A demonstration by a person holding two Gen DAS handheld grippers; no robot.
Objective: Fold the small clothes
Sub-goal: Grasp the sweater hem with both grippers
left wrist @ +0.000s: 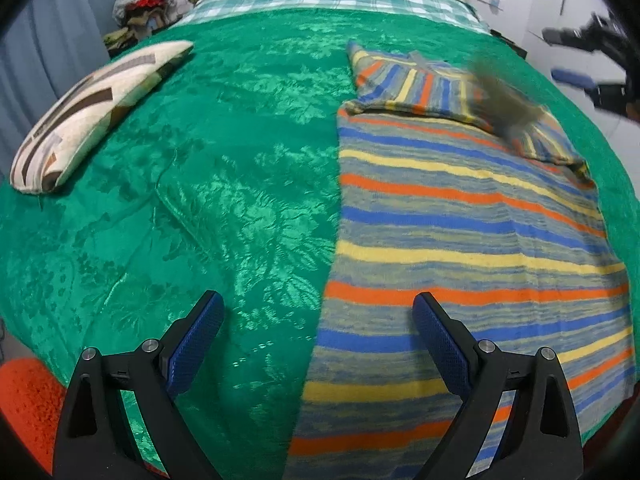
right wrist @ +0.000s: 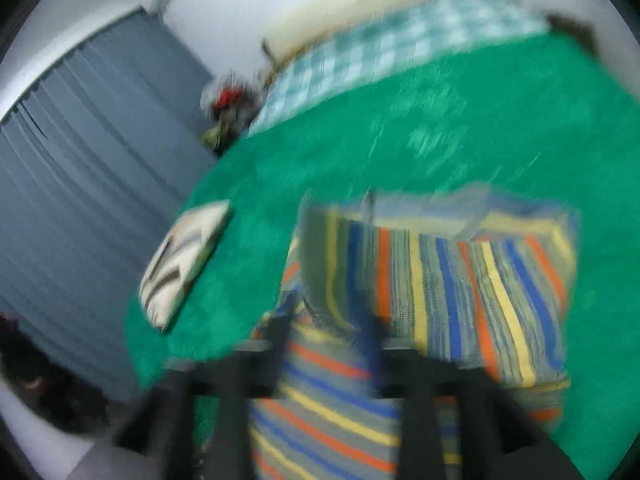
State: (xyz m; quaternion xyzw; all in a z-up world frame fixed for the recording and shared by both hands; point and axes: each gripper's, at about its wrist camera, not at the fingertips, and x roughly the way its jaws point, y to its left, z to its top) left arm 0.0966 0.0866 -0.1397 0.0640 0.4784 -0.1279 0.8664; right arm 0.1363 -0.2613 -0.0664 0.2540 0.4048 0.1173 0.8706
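Note:
A striped knit garment [left wrist: 460,220] in blue, yellow, orange and grey lies flat on the green bedspread [left wrist: 200,184], its top part folded down over the body. My left gripper [left wrist: 318,320] is open and empty, hovering over the garment's left edge near its hem. My right gripper [left wrist: 588,76] shows at the far right of the left wrist view, raised above the bed with its jaws apart. The right wrist view is heavily blurred; the garment [right wrist: 440,292] fills its lower middle and the fingers [right wrist: 276,344] look spread apart over it.
A patterned cream pillow [left wrist: 92,116] lies at the bed's left; it also shows in the right wrist view [right wrist: 184,264]. A checked teal blanket [left wrist: 328,0] covers the bed's head. Grey curtains [right wrist: 80,180] hang left. Something orange [left wrist: 24,408] sits at the near left corner.

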